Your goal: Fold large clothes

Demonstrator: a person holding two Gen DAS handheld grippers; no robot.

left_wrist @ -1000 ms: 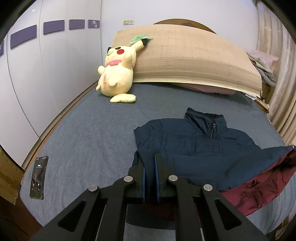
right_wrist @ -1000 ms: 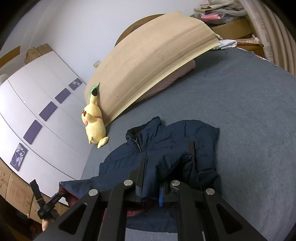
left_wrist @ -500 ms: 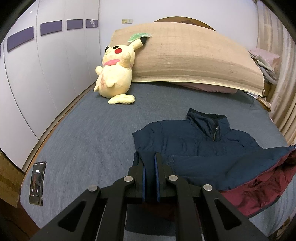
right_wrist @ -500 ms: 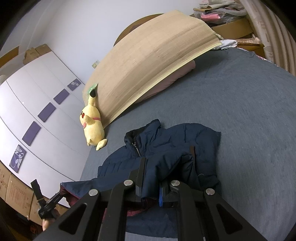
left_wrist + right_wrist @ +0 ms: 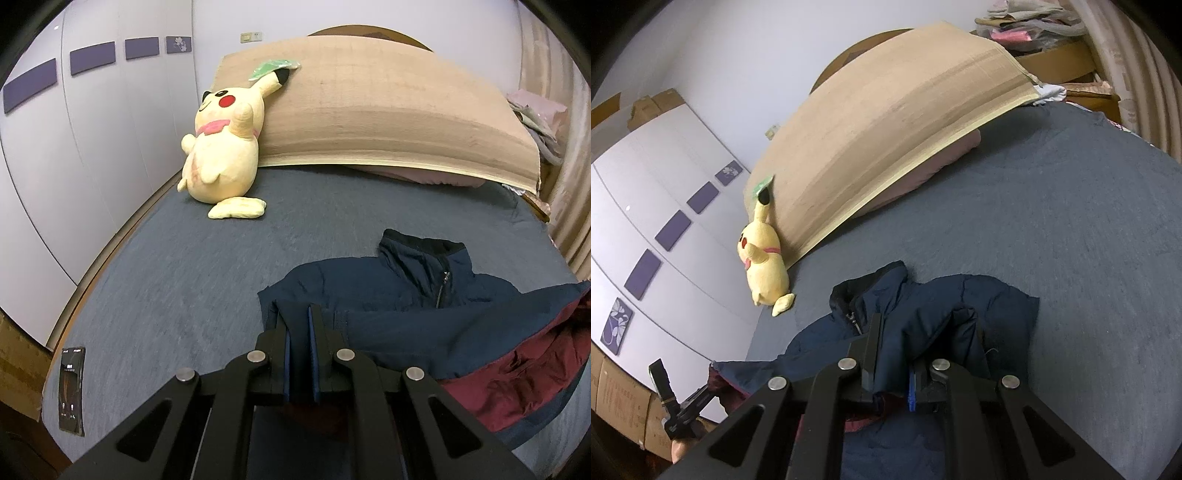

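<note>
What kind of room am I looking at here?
Most likely a bedroom: a bed with a grey-blue sheet, a yellow plush toy at its head, white wardrobe doors alongside, and a navy jacket spread out.

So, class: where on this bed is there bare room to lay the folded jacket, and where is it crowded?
Bare sheet lies between the plush toy, the phone and the jacket, and right of the jacket. The head, by the leaning board, is crowded.
</note>
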